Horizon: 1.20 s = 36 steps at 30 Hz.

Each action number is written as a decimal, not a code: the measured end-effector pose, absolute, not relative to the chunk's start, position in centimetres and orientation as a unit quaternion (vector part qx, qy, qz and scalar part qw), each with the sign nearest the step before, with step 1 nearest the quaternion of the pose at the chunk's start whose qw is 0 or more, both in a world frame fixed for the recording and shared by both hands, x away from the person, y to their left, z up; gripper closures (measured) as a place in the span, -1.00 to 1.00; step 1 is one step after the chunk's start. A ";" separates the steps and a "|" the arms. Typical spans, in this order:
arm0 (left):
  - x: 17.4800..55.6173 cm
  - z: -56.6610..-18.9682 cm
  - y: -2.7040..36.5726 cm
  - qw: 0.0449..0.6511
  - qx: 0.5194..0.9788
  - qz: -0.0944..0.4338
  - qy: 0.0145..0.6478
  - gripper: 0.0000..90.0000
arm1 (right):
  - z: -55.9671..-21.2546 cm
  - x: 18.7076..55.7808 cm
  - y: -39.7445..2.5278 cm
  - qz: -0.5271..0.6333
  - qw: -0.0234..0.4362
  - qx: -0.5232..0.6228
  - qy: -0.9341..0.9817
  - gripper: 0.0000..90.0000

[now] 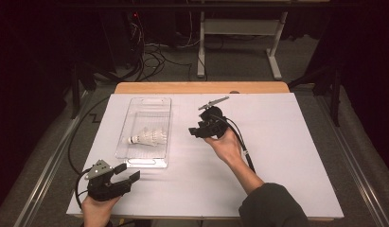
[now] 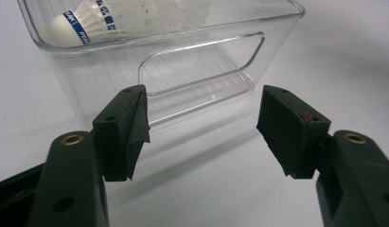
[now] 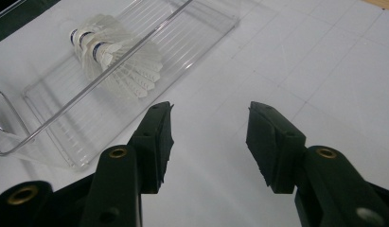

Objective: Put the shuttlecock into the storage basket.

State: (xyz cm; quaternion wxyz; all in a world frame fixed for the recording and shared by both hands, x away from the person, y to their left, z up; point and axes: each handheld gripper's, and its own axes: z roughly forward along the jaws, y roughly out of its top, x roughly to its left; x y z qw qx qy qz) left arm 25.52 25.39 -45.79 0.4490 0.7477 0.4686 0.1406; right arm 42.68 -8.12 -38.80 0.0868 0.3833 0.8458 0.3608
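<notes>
While the white shuttlecocks (image 1: 145, 137) lie inside the clear tray (image 1: 135, 106) left of centre in the high view, the left gripper (image 1: 127, 173) at lower left and the right gripper (image 1: 196, 131) at centre both stand empty, jaws spread apart.

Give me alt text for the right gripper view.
Shuttlecocks lie in a clear plastic tray on a white table. The right gripper points at them with its jaws open and nothing between them.
</notes>
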 end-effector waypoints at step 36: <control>25.5 -45.8 25.4 0.448 0.748 0.141 0.469 -0.22 | -39.1 41.9 -11.3 0.366 0.092 0.394 0.838 0.12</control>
